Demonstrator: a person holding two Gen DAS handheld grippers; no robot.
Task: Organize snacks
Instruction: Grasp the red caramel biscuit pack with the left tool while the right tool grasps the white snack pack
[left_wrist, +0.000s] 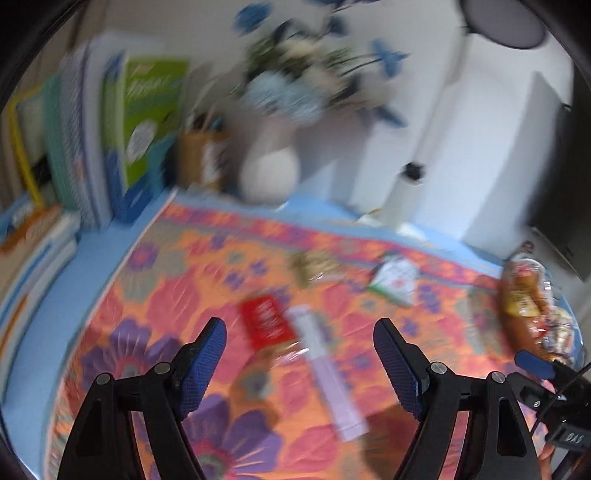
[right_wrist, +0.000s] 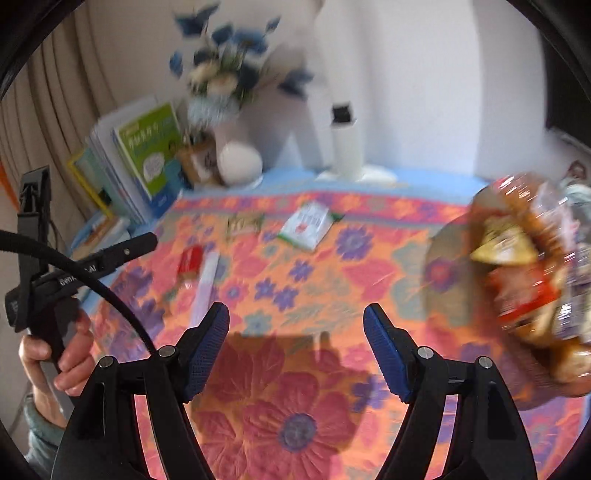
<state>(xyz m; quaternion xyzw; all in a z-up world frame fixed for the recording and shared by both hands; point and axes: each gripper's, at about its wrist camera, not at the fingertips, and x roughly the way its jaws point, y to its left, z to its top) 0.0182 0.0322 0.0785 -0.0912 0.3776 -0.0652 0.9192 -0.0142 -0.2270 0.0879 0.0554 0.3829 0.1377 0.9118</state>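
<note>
Left wrist view shows the left gripper (left_wrist: 299, 345) with its jaws spread wide and nothing between them, above a flowered cloth (left_wrist: 155, 295). Just ahead of the fingers, at the centre of the frame, lie a red packet (left_wrist: 266, 320) and a long lilac bar (left_wrist: 327, 373), side by side and apparently touching; blur hides the exact edge. Farther up sit a small clear-wrapped snack (left_wrist: 314, 266) and a white and green packet (left_wrist: 395, 275), apart from each other. At the right edge a clear bowl (left_wrist: 532, 314) holds a heap of wrapped snacks.

In the right wrist view the right gripper (right_wrist: 296, 325) is likewise wide open and empty, over bare cloth in the lower centre, with the bowl (right_wrist: 524, 273) at the right and the loose packets in the upper left.

All of these look light and thin. The wrappers are probably glossy and slippery, and the contents may crush, so a gentle squeeze seems wise. The lilac bar appears stiffest; gripping it across its narrow width near the middle should keep it level. The flat packets lie flush with the cloth, so an edge would likely have to be caught.
</note>
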